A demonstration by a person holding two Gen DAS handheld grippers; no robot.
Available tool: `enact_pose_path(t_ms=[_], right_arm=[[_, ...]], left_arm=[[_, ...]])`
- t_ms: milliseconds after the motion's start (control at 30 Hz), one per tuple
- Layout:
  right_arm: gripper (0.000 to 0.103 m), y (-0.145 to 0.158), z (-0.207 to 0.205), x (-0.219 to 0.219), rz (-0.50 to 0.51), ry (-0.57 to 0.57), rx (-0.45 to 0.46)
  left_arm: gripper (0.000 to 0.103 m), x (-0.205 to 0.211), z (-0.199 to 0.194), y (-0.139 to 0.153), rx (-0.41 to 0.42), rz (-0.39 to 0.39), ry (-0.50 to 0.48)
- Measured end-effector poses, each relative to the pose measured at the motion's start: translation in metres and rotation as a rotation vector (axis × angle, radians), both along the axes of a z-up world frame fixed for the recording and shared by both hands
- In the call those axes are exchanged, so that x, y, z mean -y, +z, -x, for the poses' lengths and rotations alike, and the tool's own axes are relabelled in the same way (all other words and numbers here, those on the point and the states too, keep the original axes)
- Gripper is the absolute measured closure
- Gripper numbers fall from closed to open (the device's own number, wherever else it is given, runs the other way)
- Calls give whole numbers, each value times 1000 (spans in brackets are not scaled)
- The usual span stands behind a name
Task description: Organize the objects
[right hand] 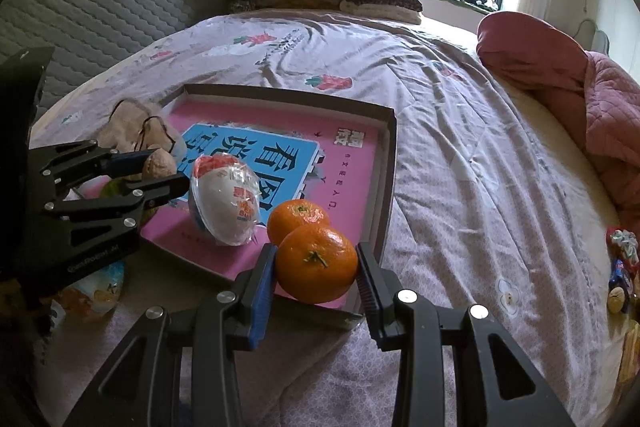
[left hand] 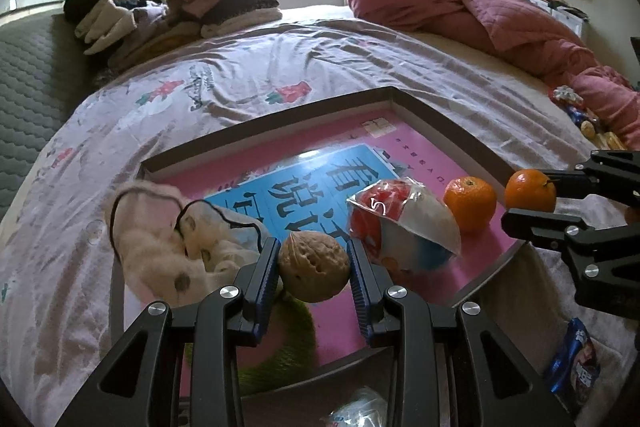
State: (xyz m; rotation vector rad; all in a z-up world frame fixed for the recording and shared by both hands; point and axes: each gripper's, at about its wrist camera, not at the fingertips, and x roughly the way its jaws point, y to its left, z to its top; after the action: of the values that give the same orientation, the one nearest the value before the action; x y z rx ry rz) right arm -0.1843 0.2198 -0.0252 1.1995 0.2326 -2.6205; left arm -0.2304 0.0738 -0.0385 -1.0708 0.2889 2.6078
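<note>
The left gripper [left hand: 313, 261] grasps a round beige walnut [left hand: 313, 267] and the right gripper [right hand: 316, 273] clamps a glossy orange mandarin [right hand: 316, 263], both over the shallow pink-lined cardboard tray [right hand: 384, 179]. This seems the placing step; next, each should lower and release inside.

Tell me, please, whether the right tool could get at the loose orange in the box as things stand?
Probably not yet: the right tool is already shut on another orange, which sits right in front of the loose orange.

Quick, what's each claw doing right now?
Left claw: closed on the walnut.
Right claw: closed on an orange, over the box's edge.
</note>
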Motion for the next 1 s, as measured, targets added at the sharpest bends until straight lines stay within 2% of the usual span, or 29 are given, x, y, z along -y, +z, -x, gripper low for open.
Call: enact_pose_path(t_ms=[600,1000], right_arm=[[64,-12,13,5,4,-4,19],[64,-19,24,10,12,-2,37]], left_arm=[[69,-3,1,-5,34,11,-23],[69,-1,6,-9,74,-14,-32]])
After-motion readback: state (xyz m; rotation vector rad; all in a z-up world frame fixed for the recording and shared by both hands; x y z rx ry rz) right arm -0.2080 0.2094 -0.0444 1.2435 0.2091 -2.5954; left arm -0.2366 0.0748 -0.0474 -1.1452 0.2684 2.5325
